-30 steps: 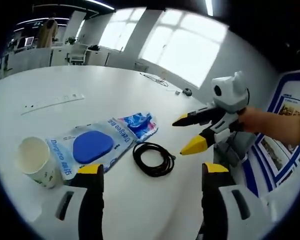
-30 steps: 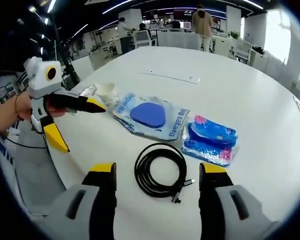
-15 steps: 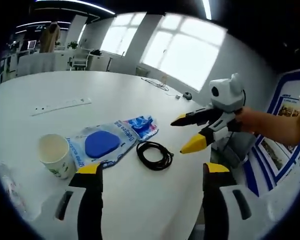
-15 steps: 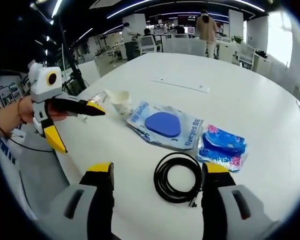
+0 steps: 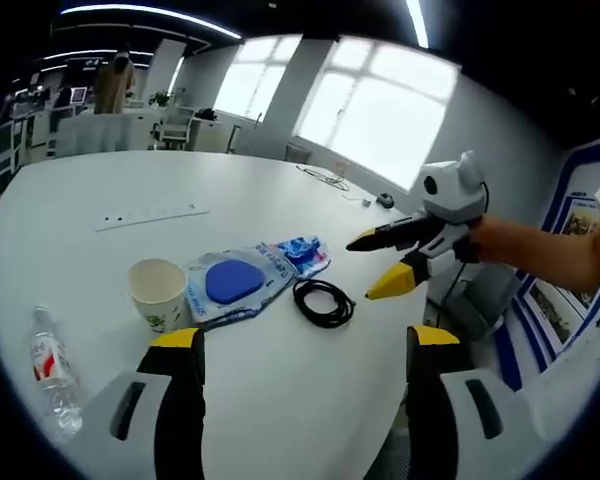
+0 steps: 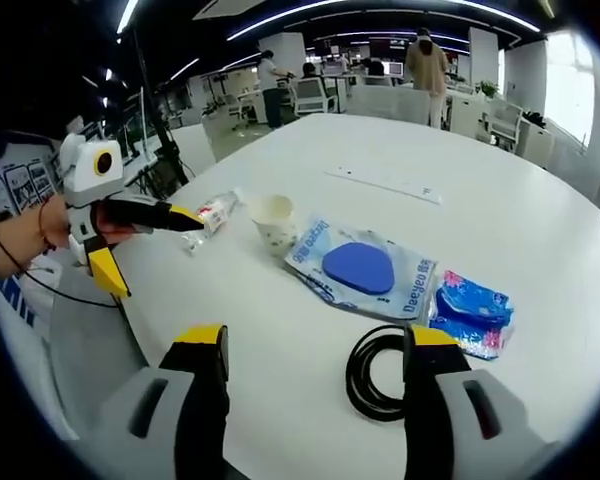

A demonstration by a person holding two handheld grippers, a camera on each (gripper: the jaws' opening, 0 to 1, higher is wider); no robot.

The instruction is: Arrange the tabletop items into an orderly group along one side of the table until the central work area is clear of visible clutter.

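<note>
Coiled black cable (image 6: 375, 372) lying just ahead of our right gripper (image 6: 313, 340), nearest item; limp, light, likely slippery on white table (image 5: 70, 230), so we are judging best hold across bunched loops. Beyond it: blue-pad packet (image 6: 360, 270), blue wipes pack (image 6: 472, 312), paper cup (image 6: 275, 222), water bottle (image 6: 212, 213). We are holding both right gripper and left gripper (image 5: 295, 342) with jaws apart, empty.

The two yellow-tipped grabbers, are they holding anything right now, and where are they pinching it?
Nothing is held. The left gripper and right gripper are both open with empty jaws, above the white table.
</note>
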